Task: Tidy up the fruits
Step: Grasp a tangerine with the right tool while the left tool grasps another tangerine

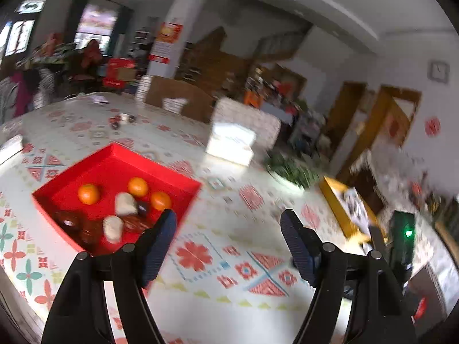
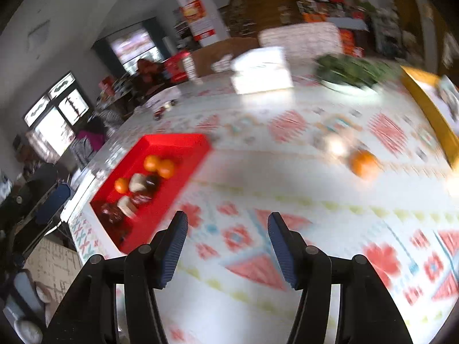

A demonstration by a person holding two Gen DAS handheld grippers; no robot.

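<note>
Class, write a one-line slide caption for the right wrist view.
Right gripper, jaws open and empty, above a patterned tablecloth; red tray of fruit to the left, one orange loose on the cloth.

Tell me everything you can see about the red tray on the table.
The red tray is a shallow, square-looking box with low upright walls, seemingly cardboard or plastic. It sits flat on the patterned tablecloth near the table's edge. Inside lie three oranges, two pale lumpy items and some dark fruits that are too blurred to identify. Neither pair of tongs touches it. Another orange lies outside it on the cloth.
</note>
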